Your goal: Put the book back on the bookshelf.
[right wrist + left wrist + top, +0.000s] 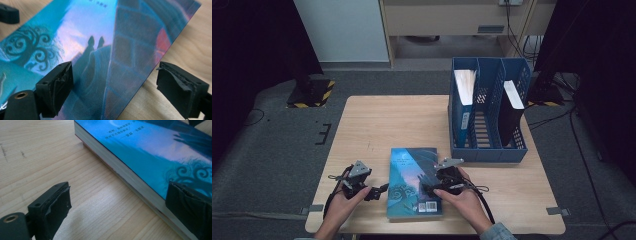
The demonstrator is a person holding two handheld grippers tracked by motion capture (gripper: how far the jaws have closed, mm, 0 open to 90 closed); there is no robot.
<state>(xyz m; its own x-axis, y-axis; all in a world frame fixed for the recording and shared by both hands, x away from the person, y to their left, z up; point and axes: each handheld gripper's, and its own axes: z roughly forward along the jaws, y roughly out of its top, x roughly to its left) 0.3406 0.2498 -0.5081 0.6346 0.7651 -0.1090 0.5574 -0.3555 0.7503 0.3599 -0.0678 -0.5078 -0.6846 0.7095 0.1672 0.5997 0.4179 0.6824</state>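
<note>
A paperback book [414, 180] with a blue and teal cover lies flat near the front edge of the wooden table [377, 125]. My left gripper [379, 191] is at the book's left side, low on that edge. In the left gripper view the gripper [120, 195] is open, with one jaw over bare wood and the other above the cover [150, 152], so the page edge sits between them. My right gripper [427, 189] is at the book's right side. It [116, 80] is open too, one jaw over the cover [100, 37] and one over the table beside the book's edge.
A blue file rack [488, 150] with three compartments stands at the back right of the table. A white-paged volume [464, 85] leans in its left compartment and a dark one [512, 110] in its right. Bare wood lies left of and behind the book.
</note>
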